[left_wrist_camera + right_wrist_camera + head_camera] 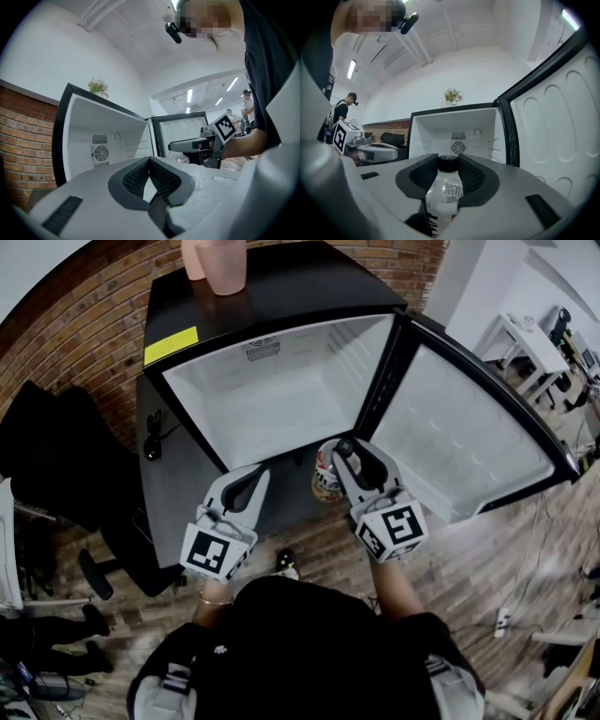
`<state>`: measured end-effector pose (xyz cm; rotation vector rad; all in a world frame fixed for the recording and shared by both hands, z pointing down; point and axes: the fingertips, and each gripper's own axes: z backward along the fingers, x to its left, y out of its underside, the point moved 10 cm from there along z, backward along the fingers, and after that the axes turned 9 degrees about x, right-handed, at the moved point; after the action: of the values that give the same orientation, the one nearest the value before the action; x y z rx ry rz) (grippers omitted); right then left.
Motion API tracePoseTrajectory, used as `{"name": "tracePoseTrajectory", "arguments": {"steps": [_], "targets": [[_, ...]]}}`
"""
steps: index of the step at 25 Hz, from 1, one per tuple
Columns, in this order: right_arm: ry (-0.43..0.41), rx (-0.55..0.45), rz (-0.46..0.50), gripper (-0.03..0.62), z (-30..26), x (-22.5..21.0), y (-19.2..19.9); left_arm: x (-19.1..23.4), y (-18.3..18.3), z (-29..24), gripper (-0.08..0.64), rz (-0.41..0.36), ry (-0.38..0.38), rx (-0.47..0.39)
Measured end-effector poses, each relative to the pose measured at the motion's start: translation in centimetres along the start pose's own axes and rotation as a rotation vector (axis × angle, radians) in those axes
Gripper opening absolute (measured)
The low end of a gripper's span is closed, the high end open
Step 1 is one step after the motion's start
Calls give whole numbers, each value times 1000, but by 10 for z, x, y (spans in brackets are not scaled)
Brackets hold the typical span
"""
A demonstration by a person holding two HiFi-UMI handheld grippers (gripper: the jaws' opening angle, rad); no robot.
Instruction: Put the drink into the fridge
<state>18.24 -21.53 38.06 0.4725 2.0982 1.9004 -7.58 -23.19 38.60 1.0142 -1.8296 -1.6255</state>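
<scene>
The drink (324, 480) is a white bottle with a black cap and dark print. My right gripper (341, 450) is shut on it, holding it upright just in front of the fridge's (281, 329) open mouth. In the right gripper view the bottle (444, 194) stands between the dark pads (475, 178), cap towards the white, bare inside of the fridge (454, 126). The fridge door (469, 442) is swung wide to the right. My left gripper (262, 472) hangs beside it on the left, shut with nothing in it; its pads (136, 177) meet at the tips.
Pink cups (223, 263) stand on the black fridge top. A black office chair (56, 465) is at the left, a cable plug (152, 448) by the fridge's left side. A power strip (502, 620) lies on the wooden floor at right. A white desk (525, 343) stands beyond the door.
</scene>
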Motion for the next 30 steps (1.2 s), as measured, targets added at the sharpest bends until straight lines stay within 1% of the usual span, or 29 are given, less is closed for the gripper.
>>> {"name": "tracePoseTrajectory", "arguments": {"steps": [12,21,26,30], "targets": [[-1,11,40,133,-66,-22,-8,28,3,-6,-3,2,-23,-1],[33,38,50,132,-101,-43,-15,40,3,-7,-3,-2,-40,2],[59,69,44,132,-123,-53,-13,46,-1,-10,-3,-19,-44,-55],[71,90,43,132,-140,-61,-12,49,2,-10,-3,-2,-49,-44]]}}
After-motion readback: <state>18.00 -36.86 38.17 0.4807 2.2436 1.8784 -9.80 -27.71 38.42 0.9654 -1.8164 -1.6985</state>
